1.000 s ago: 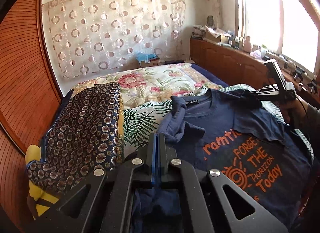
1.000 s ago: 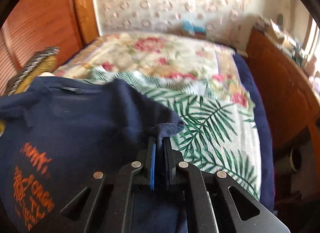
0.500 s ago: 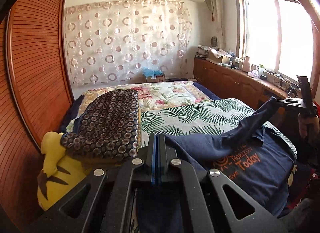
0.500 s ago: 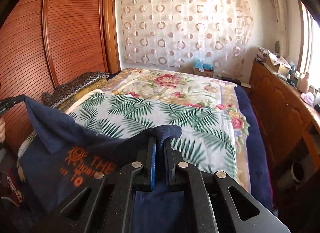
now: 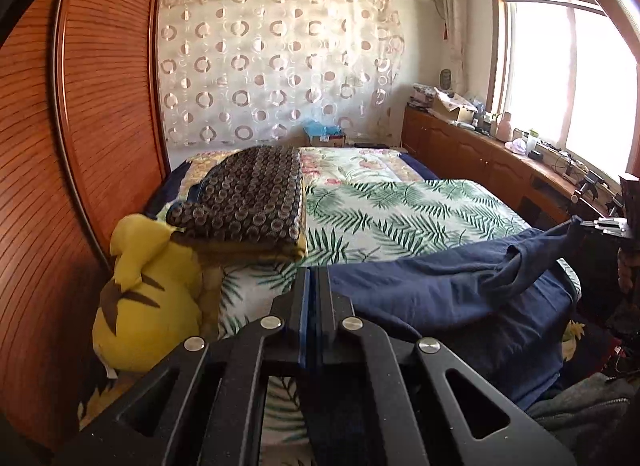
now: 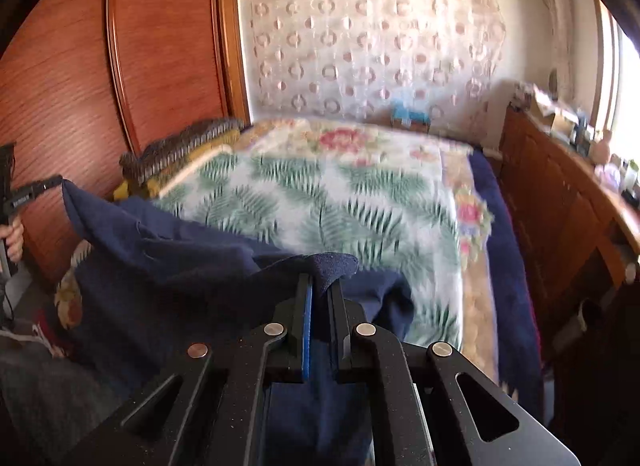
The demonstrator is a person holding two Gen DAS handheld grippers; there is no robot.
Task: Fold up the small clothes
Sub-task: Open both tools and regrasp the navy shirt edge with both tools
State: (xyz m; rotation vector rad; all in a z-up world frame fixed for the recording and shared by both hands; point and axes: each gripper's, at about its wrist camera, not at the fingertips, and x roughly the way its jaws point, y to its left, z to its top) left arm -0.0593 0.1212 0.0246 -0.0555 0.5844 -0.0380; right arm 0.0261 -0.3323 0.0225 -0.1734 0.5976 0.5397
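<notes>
A navy blue T-shirt (image 5: 448, 298) hangs stretched between my two grippers over the near end of the bed; its orange print is hidden. My left gripper (image 5: 314, 278) is shut on one corner of the shirt. It shows far left in the right wrist view (image 6: 56, 181), pinching the cloth. My right gripper (image 6: 322, 286) is shut on the other corner, with a bunch of navy cloth (image 6: 334, 266) poking past its tips. It shows far right in the left wrist view (image 5: 588, 223).
A bed with a palm-leaf cover (image 5: 400, 213) lies ahead. A folded dark patterned blanket (image 5: 252, 197) and a yellow plush toy (image 5: 148, 302) lie at its left. Wooden wardrobe doors (image 5: 80, 137) stand left, a wooden cabinet (image 5: 480, 153) with clutter right.
Both grippers have lifted and pulled the shirt back toward the near bed edge. The printed front, spread on the bed earlier, is now turned out of view.
</notes>
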